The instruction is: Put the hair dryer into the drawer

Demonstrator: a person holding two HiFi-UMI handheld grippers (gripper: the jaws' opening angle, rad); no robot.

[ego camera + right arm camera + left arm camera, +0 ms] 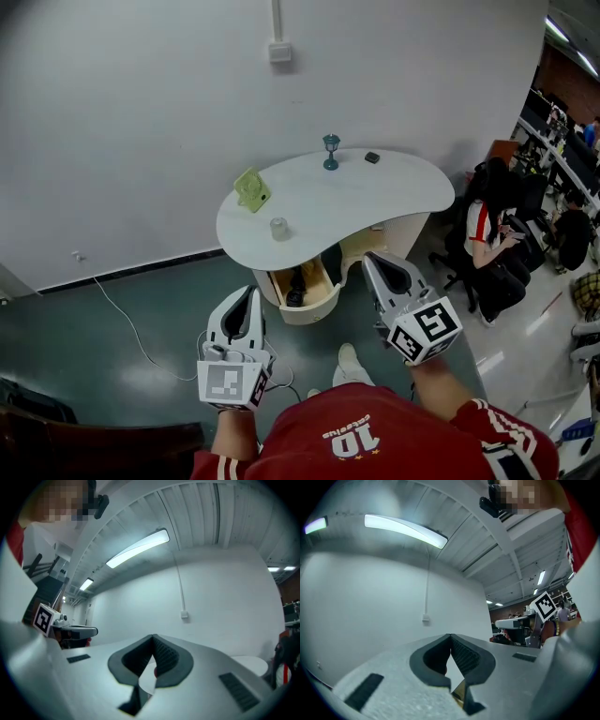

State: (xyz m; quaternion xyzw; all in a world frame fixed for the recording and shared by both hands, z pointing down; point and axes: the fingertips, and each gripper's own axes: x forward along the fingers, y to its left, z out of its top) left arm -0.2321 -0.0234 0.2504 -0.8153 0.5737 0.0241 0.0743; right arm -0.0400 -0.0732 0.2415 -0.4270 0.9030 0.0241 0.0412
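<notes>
Hair dryer (pixel 296 285): apparently lying in open drawer (pixel 317 306) under table (pixel 394 192); placement seemingly done. Left claw (pixel 251 292), right claw (pixel 369 257): clenched, empty.

Held level side by side, the left gripper (pixel 251 294) and right gripper (pixel 373 257) have jaws pressed together, empty.

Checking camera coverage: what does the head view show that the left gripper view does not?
Only the head view: the white table, with a green object, a glass and a teal ornament on it. Only the left gripper view: the ceiling light. Both: the wall box, the shut left gripper and the right gripper's marker cube.
</notes>
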